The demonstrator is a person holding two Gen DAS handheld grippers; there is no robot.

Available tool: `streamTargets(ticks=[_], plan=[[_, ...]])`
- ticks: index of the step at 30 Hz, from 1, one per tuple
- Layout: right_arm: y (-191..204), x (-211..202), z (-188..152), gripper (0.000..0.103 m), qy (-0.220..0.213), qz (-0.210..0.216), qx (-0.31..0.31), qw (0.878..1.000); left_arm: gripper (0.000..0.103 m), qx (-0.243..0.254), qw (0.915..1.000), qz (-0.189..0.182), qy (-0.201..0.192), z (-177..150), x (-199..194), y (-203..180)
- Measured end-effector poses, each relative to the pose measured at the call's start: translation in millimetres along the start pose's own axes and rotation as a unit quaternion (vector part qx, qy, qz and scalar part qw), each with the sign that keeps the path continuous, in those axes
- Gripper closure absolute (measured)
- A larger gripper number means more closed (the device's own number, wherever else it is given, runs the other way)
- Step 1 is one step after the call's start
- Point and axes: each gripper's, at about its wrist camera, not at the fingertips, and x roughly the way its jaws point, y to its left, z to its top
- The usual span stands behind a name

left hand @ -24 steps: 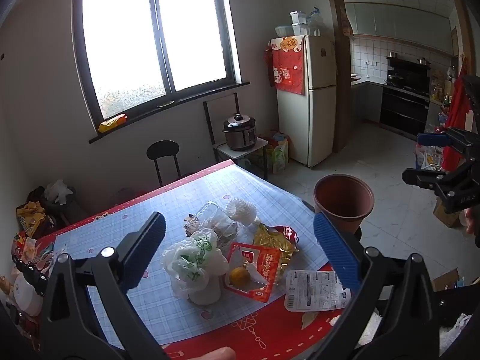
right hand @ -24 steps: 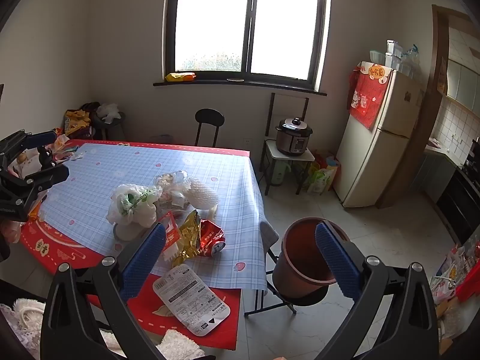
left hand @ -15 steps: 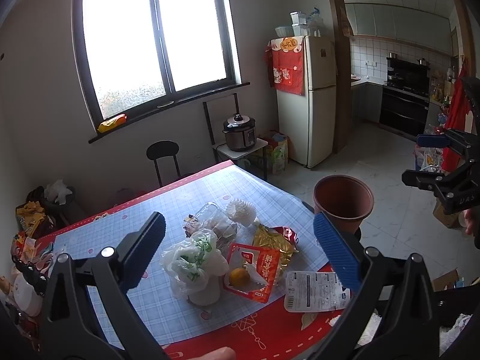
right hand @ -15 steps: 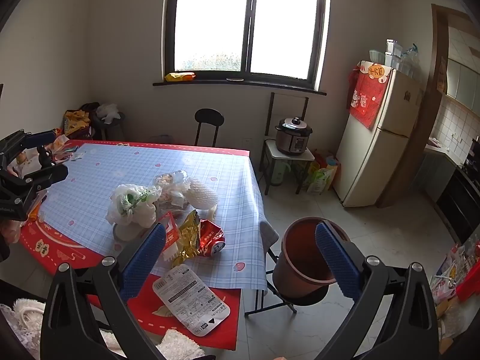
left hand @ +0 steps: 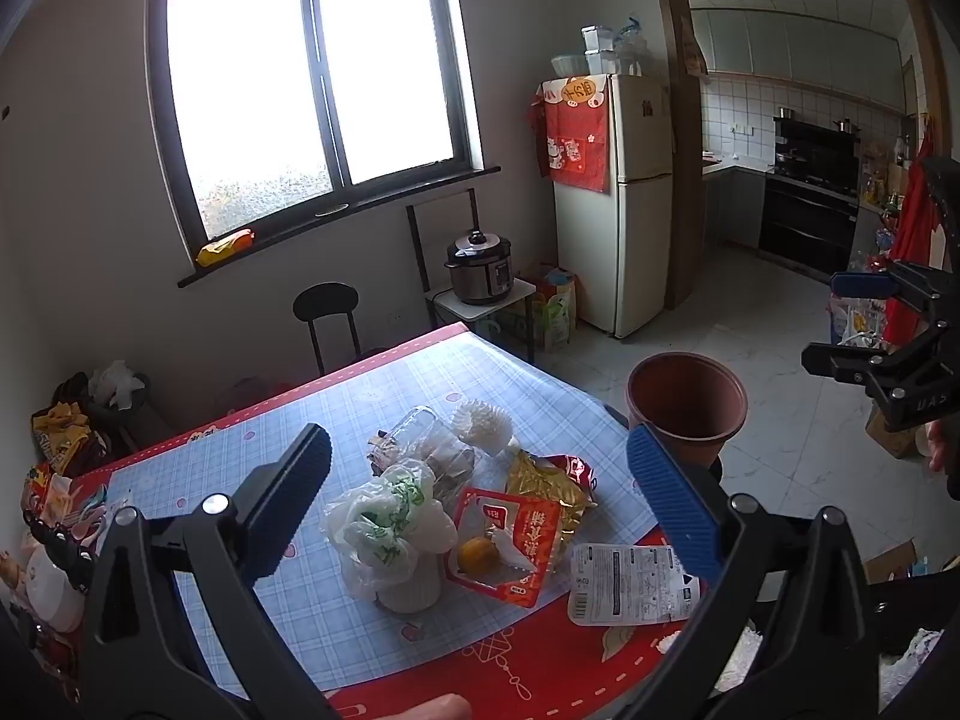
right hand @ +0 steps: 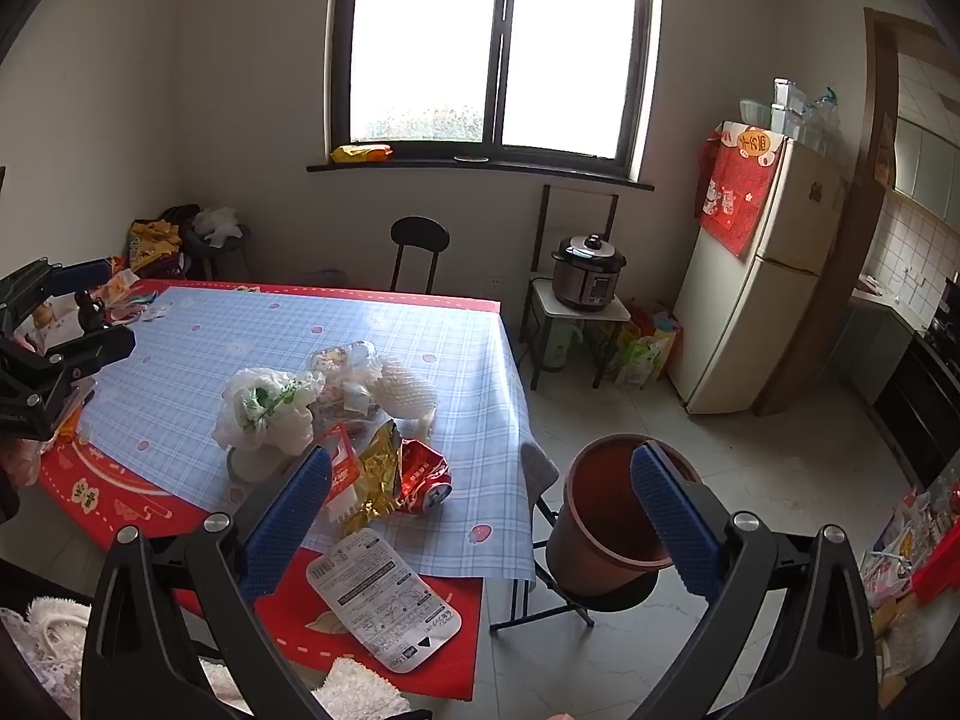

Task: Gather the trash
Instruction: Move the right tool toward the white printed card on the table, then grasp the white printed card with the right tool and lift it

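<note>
Brown plastic, the waste bin (right hand: 606,516) stands on a low stool just off the bench (right hand: 198,516) corner, probably so litter can go straight into it. The trash lies heaped mid-bench: a knotted white plastic bag (left hand: 384,522), a red snack packet (left hand: 510,540) with an orange fruit (left hand: 477,553) on it, a gold foil wrapper (right hand: 378,468), a crushed red can (right hand: 423,474), a white foam fruit net (left hand: 480,420), and a flat white printed pouch (right hand: 384,597) nearest the edge. The left gripper (left hand: 474,498) hovers above the heap, jaws spread wide and empty; the right gripper (right hand: 480,510) is likewise wide open, holding nothing, aimed between pile and bin. Nothing is collected yet.
</note>
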Motion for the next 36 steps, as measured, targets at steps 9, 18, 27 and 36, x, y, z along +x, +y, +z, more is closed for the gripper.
streamTargets(ticks=[9, 18, 27, 36], plan=[[3.6, 7.0, -0.4, 0.005, 0.008, 0.006, -0.001, 1.0, 0.005, -0.018, 0.9998, -0.013, 0.003, 0.0, 0.9, 3.3], [14.0, 35.6, -18.0, 0.005, 0.021, 0.033, 0.005, 0.999, 0.005, -0.045, 0.9985, -0.016, 0.026, -21.4, 23.3, 25.7], [64.7, 138.8, -93.6, 0.005, 0.139, 0.087, -0.026, 0.986, 0.005, -0.101, 0.9883, -0.008, 0.114, -93.9, 75.5, 60.0], [133.7, 222.1, -179.0, 0.005, 0.258, 0.103, -0.112, 0.954, 0.005, -0.134, 0.9792, 0.012, 0.151, -152.6, 106.3, 83.9]])
